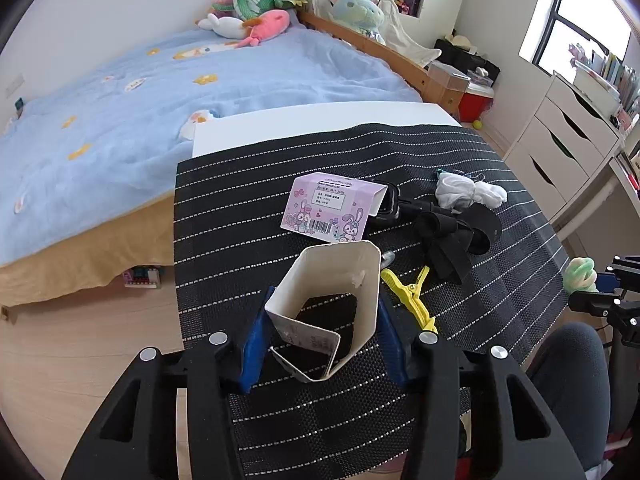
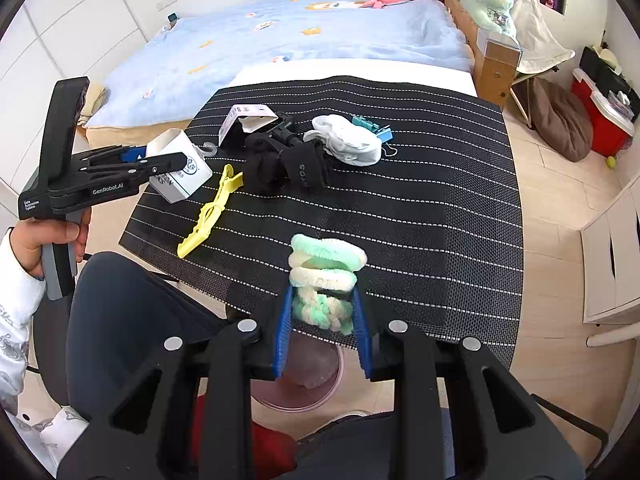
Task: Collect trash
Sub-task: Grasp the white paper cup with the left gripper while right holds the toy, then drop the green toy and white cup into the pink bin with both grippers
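An open-ended white cardboard box (image 1: 340,280) sits between the blue pads (image 1: 254,344) of my left gripper (image 1: 324,320), which is shut on its two sides. The right wrist view shows that gripper (image 2: 160,156) holding the box (image 2: 180,176) at the left edge of the black striped mat (image 2: 420,220). My right gripper (image 2: 322,312) is shut on a fluffy green and cream hair tie (image 2: 326,264) over the mat's near edge. A pink printed box (image 1: 328,208) lies on the mat further back.
On the mat lie a yellow clip (image 2: 210,210), black straps with a camera mount (image 2: 288,160), white socks (image 2: 348,140) and a blue binder clip (image 2: 374,128). A pink bin (image 2: 316,384) stands under the near edge. The person's knees are in front and a bed (image 1: 120,120) lies behind.
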Motion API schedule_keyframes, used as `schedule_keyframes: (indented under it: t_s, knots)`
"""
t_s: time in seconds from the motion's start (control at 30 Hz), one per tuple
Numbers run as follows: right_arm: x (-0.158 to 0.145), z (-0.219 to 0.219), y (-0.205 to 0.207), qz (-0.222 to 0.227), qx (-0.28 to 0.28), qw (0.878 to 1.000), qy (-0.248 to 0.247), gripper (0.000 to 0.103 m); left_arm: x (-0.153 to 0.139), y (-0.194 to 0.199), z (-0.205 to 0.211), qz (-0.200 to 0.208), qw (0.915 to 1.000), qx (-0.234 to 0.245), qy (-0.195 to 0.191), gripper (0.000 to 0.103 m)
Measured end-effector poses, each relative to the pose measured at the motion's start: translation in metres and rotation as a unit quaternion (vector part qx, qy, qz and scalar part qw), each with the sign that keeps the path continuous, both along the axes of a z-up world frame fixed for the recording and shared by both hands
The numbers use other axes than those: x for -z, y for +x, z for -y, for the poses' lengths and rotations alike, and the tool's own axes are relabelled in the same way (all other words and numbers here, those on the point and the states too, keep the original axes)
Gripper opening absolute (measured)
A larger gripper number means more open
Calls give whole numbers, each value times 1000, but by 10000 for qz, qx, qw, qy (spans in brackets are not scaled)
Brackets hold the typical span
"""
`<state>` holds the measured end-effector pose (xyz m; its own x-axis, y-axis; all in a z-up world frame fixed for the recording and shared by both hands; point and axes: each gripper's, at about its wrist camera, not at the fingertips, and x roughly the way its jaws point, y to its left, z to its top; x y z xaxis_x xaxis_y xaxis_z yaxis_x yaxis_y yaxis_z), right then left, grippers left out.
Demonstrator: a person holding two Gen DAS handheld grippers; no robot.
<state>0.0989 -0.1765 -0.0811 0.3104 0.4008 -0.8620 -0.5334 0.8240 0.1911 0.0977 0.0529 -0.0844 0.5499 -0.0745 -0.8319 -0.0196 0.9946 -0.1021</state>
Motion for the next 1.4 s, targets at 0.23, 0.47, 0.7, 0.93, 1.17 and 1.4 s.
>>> schedule_keyframes:
  t_s: [0.23, 0.47, 0.7, 0.93, 1.17, 1.4]
  knots:
    - [-3, -3, 0, 41, -21, 10000, 29, 27, -10, -4, 0, 137, 9999, -25, 41, 39]
    - [-17, -3, -7, 182, -67, 9997, 125, 27, -28, -22, 4, 306, 9995, 21, 80, 39]
    - [-33, -4, -21, 372, -198, 9989, 188, 27, -48, -49, 19, 495, 9986, 135, 137, 39]
    - [-49, -8, -42, 523, -414, 9974, 286, 27, -63, -74, 40, 633, 9974, 333, 112, 39]
    - [-56, -12, -66, 582, -637, 9957, 323, 27, -67, -99, 62, 711, 9961, 523, 42, 39]
    - [-50, -16, -87, 468, -822, 9949, 355, 27, -68, -121, 78, 714, 9952, 671, -42, 39]
